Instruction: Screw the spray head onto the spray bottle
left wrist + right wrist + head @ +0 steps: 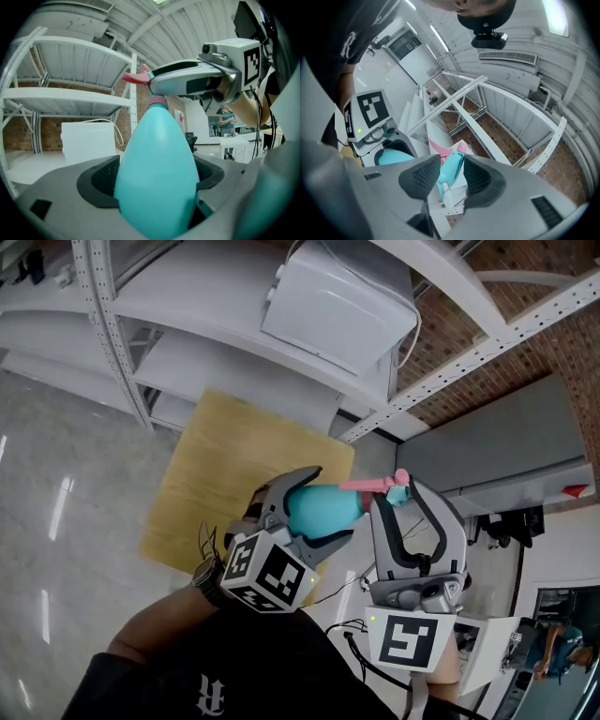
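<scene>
So the spray bottle (157, 168) is being held up in the air, not resting on anything. Its fat teal body is being squeezed between the pads of the left gripper (323, 510), and those jaws are being forced wide by the body itself. The spray head (452, 166) is being seated on top of the neck, with the pink trigger (136, 77) sticking out sideways. It's being pinched by the right gripper (394, 491), roughly half closed, with a pad on each side of the teal part.

For the screwing itself (a guess from how things are sitting, nothing more): it's probably being done right if the head is being lined up straight with the neck so the thread isn't being crossed. The bottle should be held steady while only the head end is being turned. The pink collar (158, 101) looks like the part that actually needs turning. Whether the thread has caught can't be told from here. That smooth egg shape could slip in the pads if it's being twisted too hard.

Surroundings: a yellowish wooden board (234, 474) is being looked down on just beyond the grippers, and it's lying on a pale glossy floor (56, 474). White metal shelving (122, 343) is running behind it, with a white box (337, 306) on one shelf. A brick wall (525, 343) is showing past the shelving. Someone is standing well off in the background (228, 122).
</scene>
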